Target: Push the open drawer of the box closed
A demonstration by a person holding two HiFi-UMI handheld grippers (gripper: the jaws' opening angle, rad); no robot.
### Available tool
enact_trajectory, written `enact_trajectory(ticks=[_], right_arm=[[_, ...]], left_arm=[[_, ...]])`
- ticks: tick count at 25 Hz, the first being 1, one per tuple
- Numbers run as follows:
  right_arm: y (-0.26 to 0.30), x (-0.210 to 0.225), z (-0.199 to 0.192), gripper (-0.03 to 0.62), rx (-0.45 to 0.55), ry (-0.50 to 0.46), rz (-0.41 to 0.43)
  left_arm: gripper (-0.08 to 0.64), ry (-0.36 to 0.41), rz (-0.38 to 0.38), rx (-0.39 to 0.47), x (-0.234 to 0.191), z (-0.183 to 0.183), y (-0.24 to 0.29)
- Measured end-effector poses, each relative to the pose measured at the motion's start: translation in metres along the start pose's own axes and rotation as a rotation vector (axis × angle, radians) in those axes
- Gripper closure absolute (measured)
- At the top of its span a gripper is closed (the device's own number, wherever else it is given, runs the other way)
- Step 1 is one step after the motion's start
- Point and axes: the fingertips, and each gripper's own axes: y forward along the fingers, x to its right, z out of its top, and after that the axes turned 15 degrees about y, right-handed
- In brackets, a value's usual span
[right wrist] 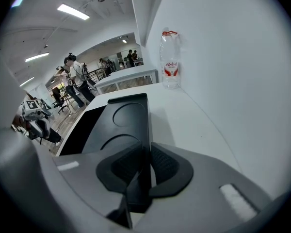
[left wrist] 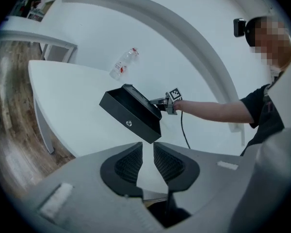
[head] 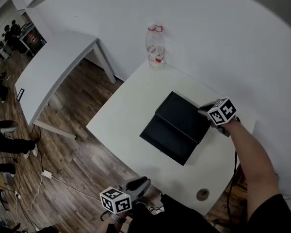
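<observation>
A black box [head: 186, 111] lies in the middle of the white table [head: 131, 106], and its drawer [head: 166, 141] stands pulled out toward the near edge. The left gripper view shows the drawer front [left wrist: 131, 120] with a small round knob. My right gripper [head: 204, 110] is at the box's back right corner. In the right gripper view the gripper [right wrist: 148, 157] is shut on the box's [right wrist: 128, 113] side wall, which runs between the pads. My left gripper [head: 144, 184] hangs off the table's near edge, well short of the drawer. Its jaws [left wrist: 148, 152] are open, with nothing between them.
A clear plastic bottle [head: 155, 46] stands at the table's far corner by the wall. A second white table [head: 53, 72] stands to the left over wooden floor. A round cable hole [head: 202, 194] sits near the table's front right. People stand far off at the left.
</observation>
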Motion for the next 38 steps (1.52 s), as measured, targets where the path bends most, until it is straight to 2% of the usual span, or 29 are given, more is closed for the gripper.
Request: enact_trajectory(ticks=[4, 9, 12, 20, 28, 30, 38], right_arm=[[0.0, 0.001, -0.002, 0.532, -0.006, -0.002, -0.011], [0.0, 0.001, -0.002, 0.532, -0.004, -0.002, -0.013], [0.0, 0.003, 0.0, 0.532, 0.015, 0.022, -0.008], [0.002, 0.001, 0.0, 0.534, -0.011, -0.025, -0.014], [0.001, -0.001, -0.001, 0.534, -0.027, -0.029, -0.008], [0.001, -0.001, -0.001, 0.534, -0.026, -0.028, -0.009], [0.001, -0.001, 0.0, 0.534, -0.024, -0.029, -0.016]], left_arm=[[0.456, 0.173, 0.055, -0.09, -0.016, 0.002, 0.032], [0.453, 0.37, 0.14, -0.223, -0.038, 0.011, 0.071], [0.439, 0.454, 0.152, -0.281, -0.046, 0.017, 0.091], [0.439, 0.496, 0.186, -0.355, -0.065, 0.016, 0.118], [0.443, 0.498, 0.174, -0.357, -0.065, 0.019, 0.12], [0.477, 0.498, 0.164, -0.359, -0.061, 0.019, 0.121], [0.485, 0.499, 0.179, -0.365, -0.062, 0.02, 0.121]])
